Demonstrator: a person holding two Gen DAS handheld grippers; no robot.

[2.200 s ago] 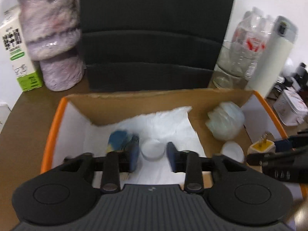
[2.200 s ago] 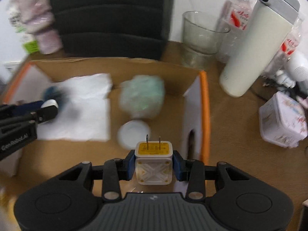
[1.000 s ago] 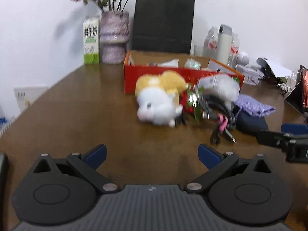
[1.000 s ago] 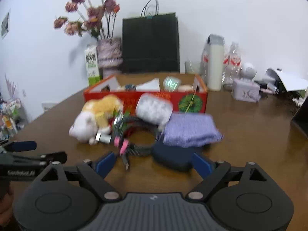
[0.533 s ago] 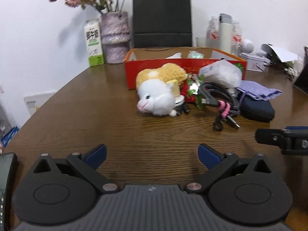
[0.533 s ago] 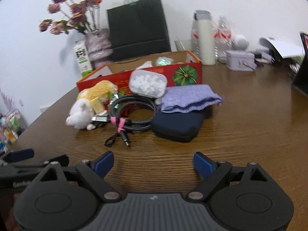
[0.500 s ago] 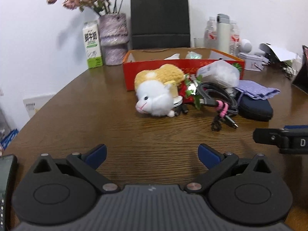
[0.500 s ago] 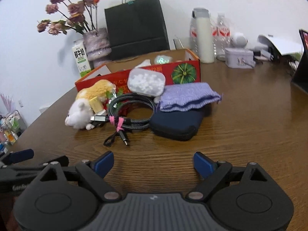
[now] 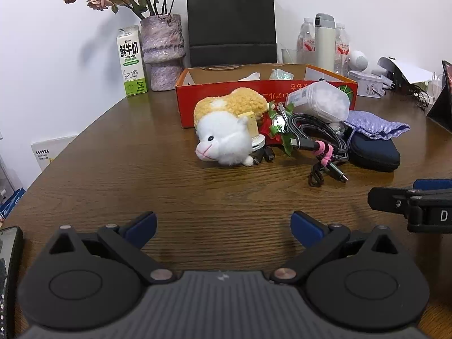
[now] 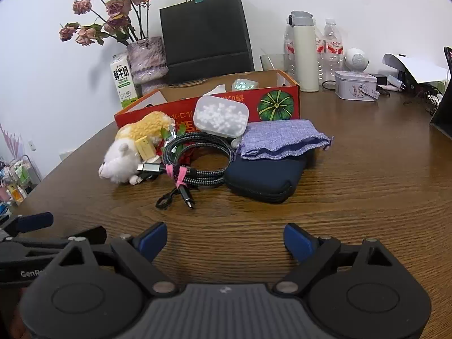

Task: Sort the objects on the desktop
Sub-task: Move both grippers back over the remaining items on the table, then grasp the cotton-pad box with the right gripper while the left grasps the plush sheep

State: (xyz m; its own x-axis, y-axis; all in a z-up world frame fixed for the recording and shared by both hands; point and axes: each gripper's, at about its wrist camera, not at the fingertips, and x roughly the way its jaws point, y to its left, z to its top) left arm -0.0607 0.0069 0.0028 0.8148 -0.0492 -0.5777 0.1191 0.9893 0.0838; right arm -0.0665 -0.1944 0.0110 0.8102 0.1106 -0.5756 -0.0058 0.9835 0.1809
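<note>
A pile of objects lies on the brown table in front of a red cardboard box (image 9: 226, 99) (image 10: 279, 101): a white and yellow plush toy (image 9: 226, 130) (image 10: 127, 152), a coiled braided cable (image 9: 316, 138) (image 10: 197, 158), a clear plastic case of white beads (image 9: 319, 101) (image 10: 221, 115), a purple cloth pouch (image 9: 375, 125) (image 10: 279, 138) and a dark blue zip case (image 9: 373, 152) (image 10: 265, 175). My left gripper (image 9: 223, 227) is open and empty, well short of the pile. My right gripper (image 10: 224, 238) is open and empty, also short of it.
Behind the box stand a black paper bag (image 9: 231, 22), a purple vase with dried flowers (image 9: 162, 50), a milk carton (image 9: 131, 60), a white thermos (image 10: 303, 52), water bottles and a tin (image 10: 356, 84). A phone (image 9: 8, 268) lies at the left edge.
Both grippers left the box and drew back to the near side of the table. The right gripper let go of the white plug it held. Both jaws opened wide.
</note>
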